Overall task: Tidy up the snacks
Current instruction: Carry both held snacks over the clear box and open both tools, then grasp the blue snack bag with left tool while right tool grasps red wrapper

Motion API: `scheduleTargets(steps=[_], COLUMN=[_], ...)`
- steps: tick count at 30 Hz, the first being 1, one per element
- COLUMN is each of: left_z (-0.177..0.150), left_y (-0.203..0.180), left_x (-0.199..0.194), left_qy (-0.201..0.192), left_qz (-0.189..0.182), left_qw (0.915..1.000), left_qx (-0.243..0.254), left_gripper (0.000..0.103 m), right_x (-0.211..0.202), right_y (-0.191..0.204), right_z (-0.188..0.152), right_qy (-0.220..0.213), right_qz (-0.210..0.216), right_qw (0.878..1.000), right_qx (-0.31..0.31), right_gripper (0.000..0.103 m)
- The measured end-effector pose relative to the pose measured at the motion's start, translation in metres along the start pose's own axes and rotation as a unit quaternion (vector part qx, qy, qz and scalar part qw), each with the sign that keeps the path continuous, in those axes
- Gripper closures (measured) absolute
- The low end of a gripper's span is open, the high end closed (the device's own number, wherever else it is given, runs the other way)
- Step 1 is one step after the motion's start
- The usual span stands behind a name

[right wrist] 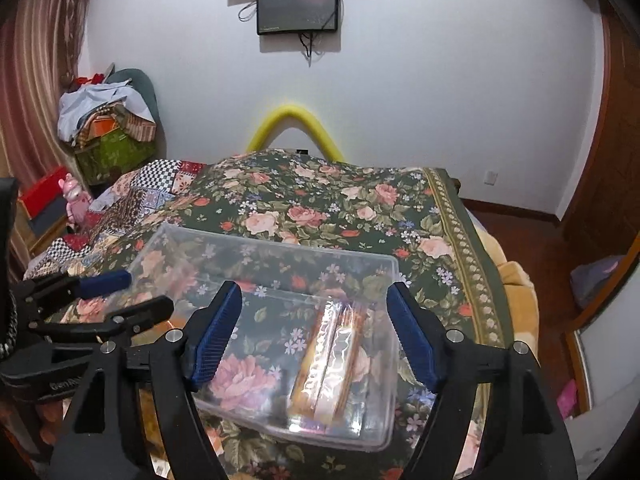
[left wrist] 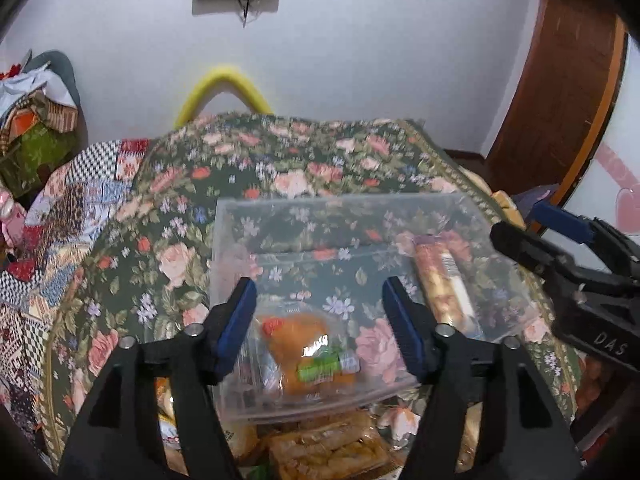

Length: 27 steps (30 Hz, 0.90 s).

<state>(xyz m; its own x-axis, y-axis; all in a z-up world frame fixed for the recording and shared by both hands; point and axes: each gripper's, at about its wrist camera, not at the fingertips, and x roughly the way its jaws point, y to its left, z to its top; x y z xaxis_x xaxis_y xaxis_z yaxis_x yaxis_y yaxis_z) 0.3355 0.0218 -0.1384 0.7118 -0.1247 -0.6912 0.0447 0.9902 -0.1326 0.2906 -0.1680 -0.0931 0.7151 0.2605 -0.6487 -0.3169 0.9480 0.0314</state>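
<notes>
Left gripper (left wrist: 318, 328) wide, empty, over the orange pack (left wrist: 308, 354) lying at the bin's (left wrist: 332, 204) near-left. That pack looks light, soft and crinkly, probably slippery: pinch across the middle. The long pack (right wrist: 328, 364) lies at the bin's right side, light, likely crushable: grip mid-length. Right gripper (right wrist: 316, 336) wide, empty, above it. More packs (left wrist: 328, 450) wait on the cloth (right wrist: 320, 208).

Snack packets (left wrist: 328, 452) below clear bin (left wrist: 240, 216) cut off by frame edge, blurred; orange packet (left wrist: 308, 356) label unreadable.
</notes>
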Motion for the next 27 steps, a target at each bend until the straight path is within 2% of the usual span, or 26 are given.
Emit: scheduleTargets(steps=[6, 13, 17, 24, 27], left_z=[0.001, -0.026, -0.050, -0.102, -0.120], left_y=[-0.007, -0.008, -0.006, -0.003, 0.000], left_x=[-0.039, -0.084, -0.099, -0.113, -0.117], left_qy=[-0.026, -0.023, -0.006, 0.037, 0.053], left_qz=[-0.006, -0.014, -0.014, -0.012, -0.009], left_qw=[0.9995, 0.9991, 0.9993, 0.9988, 0.9982], left_qx=[0.016, 0.032, 0.035, 0.028, 0.025], left_gripper=[0.023, 0.015, 0.014, 0.013, 0.013], right_x=[-0.025, -0.061, -0.079, -0.097, -0.100], right_y=[-0.002, 0.002, 0.006, 0.017, 0.021], right_z=[-0.009, -0.038, -0.058, -0.093, -0.108], right_qy=[-0.004, -0.002, 0.008, 0.026, 0.037], right_qz=[0.013, 0.022, 0.034, 0.038, 0.038], right_qw=[1.000, 1.000, 0.999, 0.999, 0.999], right_qx=[0.011, 0.009, 0.007, 0.015, 0.014], right_gripper=[0.027, 0.020, 0.018, 0.005, 0.003])
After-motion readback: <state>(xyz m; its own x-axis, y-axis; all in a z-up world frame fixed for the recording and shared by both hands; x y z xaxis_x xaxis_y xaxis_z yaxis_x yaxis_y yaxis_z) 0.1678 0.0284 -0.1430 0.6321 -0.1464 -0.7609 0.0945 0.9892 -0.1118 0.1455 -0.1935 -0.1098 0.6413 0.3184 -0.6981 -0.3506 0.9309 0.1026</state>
